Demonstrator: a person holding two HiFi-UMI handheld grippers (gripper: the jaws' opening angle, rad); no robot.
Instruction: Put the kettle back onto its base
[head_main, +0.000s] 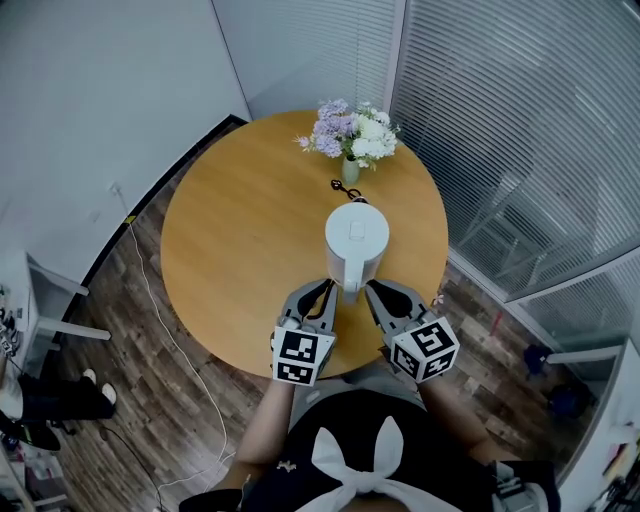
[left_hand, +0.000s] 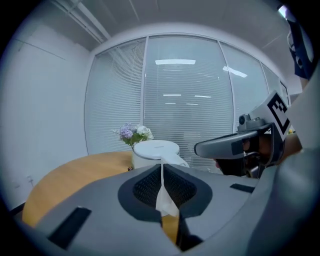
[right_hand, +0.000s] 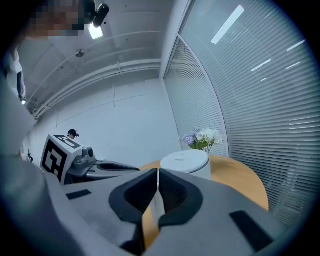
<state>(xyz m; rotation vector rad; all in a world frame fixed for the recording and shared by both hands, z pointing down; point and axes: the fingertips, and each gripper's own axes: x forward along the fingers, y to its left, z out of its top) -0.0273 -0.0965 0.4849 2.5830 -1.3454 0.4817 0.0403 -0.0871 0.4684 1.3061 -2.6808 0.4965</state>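
A white kettle (head_main: 356, 245) stands upright near the middle of the round wooden table (head_main: 230, 250), its handle toward me. I cannot make out a base under it. My left gripper (head_main: 324, 289) hovers just left of the handle and my right gripper (head_main: 372, 289) just right of it, neither touching the kettle. Both are shut with nothing between their jaws. In the left gripper view the kettle (left_hand: 156, 154) lies straight beyond the closed left gripper (left_hand: 161, 168). The right gripper view shows the kettle (right_hand: 186, 162) past the closed right gripper (right_hand: 158, 173).
A vase of purple and white flowers (head_main: 352, 135) stands behind the kettle, with a small black cord end (head_main: 345, 186) at its foot. Glass walls with blinds (head_main: 520, 130) run along the right. A white cable (head_main: 165, 320) trails over the wooden floor at the left.
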